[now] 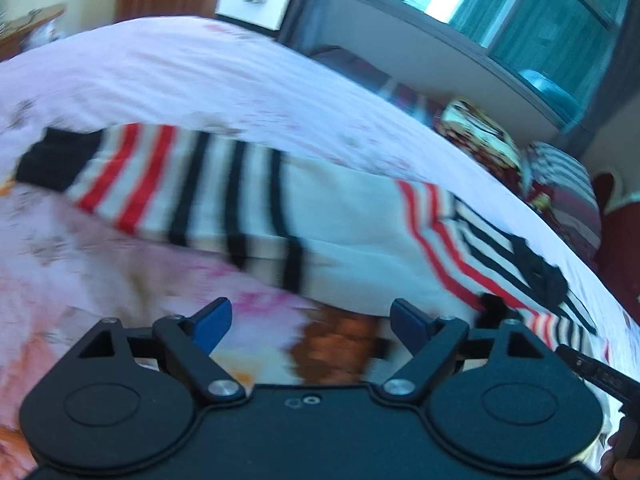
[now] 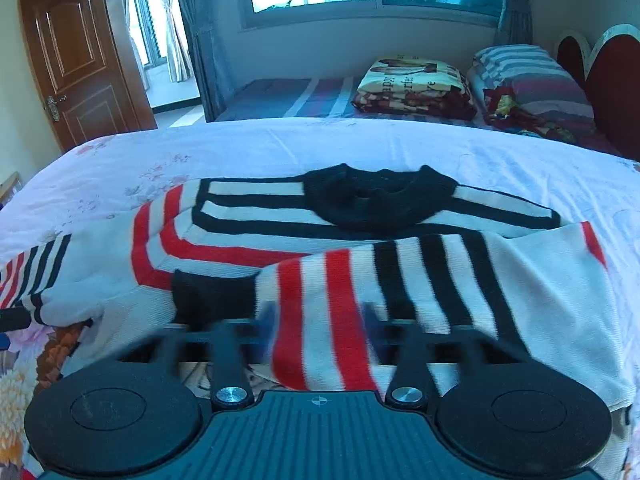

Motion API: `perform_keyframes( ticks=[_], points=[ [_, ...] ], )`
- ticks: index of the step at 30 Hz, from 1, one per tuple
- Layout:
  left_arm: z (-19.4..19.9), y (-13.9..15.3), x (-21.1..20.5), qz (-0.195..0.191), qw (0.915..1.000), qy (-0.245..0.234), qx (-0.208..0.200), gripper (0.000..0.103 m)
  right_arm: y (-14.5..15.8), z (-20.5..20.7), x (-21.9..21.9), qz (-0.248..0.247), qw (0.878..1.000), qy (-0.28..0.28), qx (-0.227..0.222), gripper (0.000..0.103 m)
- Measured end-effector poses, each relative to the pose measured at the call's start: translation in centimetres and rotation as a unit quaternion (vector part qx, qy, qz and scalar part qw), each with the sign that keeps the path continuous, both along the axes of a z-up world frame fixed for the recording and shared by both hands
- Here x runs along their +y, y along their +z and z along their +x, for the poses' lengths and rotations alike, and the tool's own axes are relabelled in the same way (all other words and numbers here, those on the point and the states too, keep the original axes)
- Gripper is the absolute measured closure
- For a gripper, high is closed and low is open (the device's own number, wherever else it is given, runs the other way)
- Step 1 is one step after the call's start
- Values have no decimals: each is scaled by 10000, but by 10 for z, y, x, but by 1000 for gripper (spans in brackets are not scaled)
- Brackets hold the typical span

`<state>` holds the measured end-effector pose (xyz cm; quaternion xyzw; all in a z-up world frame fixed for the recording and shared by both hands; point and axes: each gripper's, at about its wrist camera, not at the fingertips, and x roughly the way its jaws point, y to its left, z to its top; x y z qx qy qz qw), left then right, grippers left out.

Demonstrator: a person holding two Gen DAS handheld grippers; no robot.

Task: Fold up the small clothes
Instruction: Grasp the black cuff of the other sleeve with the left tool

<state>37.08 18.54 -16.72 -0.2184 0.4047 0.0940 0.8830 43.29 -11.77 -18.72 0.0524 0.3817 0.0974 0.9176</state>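
Right tongs [image 2: 320, 328] released, sleeve [image 2: 332, 300] lying between blurred fingers, lower centre. Left tongs [image 1: 310, 326] released, empty. Sweater [image 2: 248, 236] on bed [image 2: 360, 140]: smooth sleeve flat before next fold.

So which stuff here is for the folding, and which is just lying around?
For the folding:
- striped sweater
- its sleeve, laid across the front
- left gripper, open
- right gripper, open over the sleeve
- bed cover it lies on

Just lying around:
- folded blanket
- striped pillow
- door
- curtains
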Motion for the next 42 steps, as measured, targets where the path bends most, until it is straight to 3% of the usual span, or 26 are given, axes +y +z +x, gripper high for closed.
perform_keyframes(
  ticks=[3, 9, 16, 18, 20, 22, 23, 24, 25, 27, 29, 32, 36, 39, 42],
  points=[
    [-9, -5, 34, -183, 9993, 322, -3, 17, 1, -1, 15, -112, 9997, 4, -213, 35],
    [-23, -16, 99, -736, 9918, 1045, -57, 19, -1, 8, 33, -116, 9997, -33, -193, 35],
    [-13, -32, 147, -1607, 9740, 1493, -568, 31, -14, 15, 46, -136, 9999, -72, -73, 35],
    [-8, -37, 155, -1751, 9687, 1604, -717, 38, -17, 16, 46, -160, 9998, -130, -80, 35],
    [0, -41, 160, -1753, 9669, 1669, -811, 60, -19, 17, 46, -191, 9996, -190, -100, 35],
    [7, -48, 167, -1829, 9636, 1760, -844, 75, -21, 17, 46, -229, 9994, -236, -98, 38],
    [9, -50, 170, -1866, 9620, 1805, -852, 84, -21, 17, 45, -235, 9993, -257, -103, 48],
    [10, -52, 171, -1880, 9612, 1827, -854, 89, -21, 18, 45, -248, 9993, -255, -102, 67],
    [11, -53, 172, -1889, 9604, 1867, -847, 94, -21, 18, 45, -273, 9993, -261, -79, 73],
    [10, -51, 171, -1843, 9606, 1886, -877, 95, -22, 19, 44, -314, 9991, -280, -64, 73],
    [12, -43, 165, -1634, 9658, 1772, -961, 97, -31, 23, 47, -453, 9986, -186, 173, 73],
    [16, -21, 151, -1329, 9729, 1458, -1204, 97, -37, 21, 51, -654, 9978, -71, 37, 73],
    [30, 21, 111, -787, 9824, 601, -1582, 97, -35, 23, 44, -425, 9989, -120, 126, 73],
    [48, 45, 67, -631, 9828, -164, -1727, 97, -27, 20, 34, -106, 9997, -152, 127, 73],
    [63, 60, 14, -566, 9777, -946, -1785, 97, -15, 12, 19, 113, 9995, -276, 32, 73]
  ],
)
